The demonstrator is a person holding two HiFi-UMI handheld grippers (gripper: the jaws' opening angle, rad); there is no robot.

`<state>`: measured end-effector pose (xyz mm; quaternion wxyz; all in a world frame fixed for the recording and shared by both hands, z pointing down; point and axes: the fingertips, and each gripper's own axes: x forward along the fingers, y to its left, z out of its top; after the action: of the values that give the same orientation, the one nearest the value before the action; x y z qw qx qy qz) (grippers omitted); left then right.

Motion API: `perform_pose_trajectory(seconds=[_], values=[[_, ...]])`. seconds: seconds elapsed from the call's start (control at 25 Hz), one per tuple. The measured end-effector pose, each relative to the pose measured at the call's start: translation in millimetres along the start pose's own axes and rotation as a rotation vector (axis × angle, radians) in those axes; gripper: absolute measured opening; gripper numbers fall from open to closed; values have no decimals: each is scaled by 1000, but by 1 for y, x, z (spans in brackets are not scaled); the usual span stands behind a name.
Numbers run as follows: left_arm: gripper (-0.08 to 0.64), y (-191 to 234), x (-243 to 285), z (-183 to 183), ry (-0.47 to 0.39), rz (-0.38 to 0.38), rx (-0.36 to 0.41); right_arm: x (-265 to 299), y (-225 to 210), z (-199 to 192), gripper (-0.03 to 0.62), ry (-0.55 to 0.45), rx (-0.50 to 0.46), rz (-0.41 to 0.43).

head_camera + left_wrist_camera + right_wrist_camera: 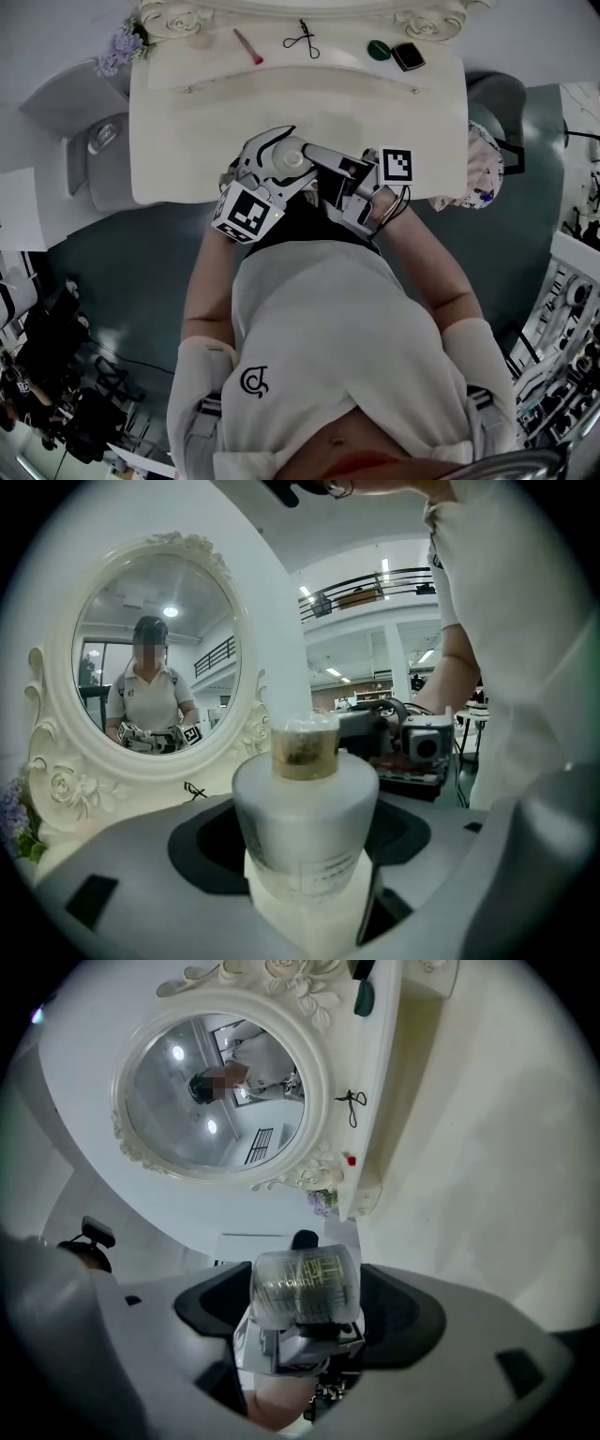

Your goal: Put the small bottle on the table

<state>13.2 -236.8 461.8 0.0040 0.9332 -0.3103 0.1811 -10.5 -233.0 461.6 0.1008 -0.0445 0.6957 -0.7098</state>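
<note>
Cream vanity table (pixel 187 141) ahead. My left gripper (pixel 272 169) clamps the small bottle (pixel 305 808) by its white body, and my right gripper (pixel 347 187) pinches its clear cap (pixel 305 1288) (carrying stage, I judge) near the table's front edge. Next, lower it upright onto bare tabletop, then let go.

A white short-sleeved T-shirt (pixel 319 319) with a small dark logo (pixel 253 380) is worn under grey shoulder straps (pixel 202 414). The left gripper (pixel 281 155) and right gripper (pixel 326 178) are pale grey shells bearing black-and-white marker cubes (pixel 247 214).
</note>
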Motion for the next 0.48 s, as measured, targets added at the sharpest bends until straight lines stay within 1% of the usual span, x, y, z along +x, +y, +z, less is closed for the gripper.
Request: perform_pose_trajectory(seconds=[0.16,0.32,0.4,0.48], values=[[348,8,5,-16,11,-42,-23,8,-15,6,365,-2,24,-10],[348,15,10,-38,32,-71,-51,15,-37,11,367,-31,59,-32],[348,18,14,-52,43,-78,-67,17,-51,15,366,-45,54,-55],[348,22,19,-67,60,-79,-87,19,-65,22,359,-54,22,-94]])
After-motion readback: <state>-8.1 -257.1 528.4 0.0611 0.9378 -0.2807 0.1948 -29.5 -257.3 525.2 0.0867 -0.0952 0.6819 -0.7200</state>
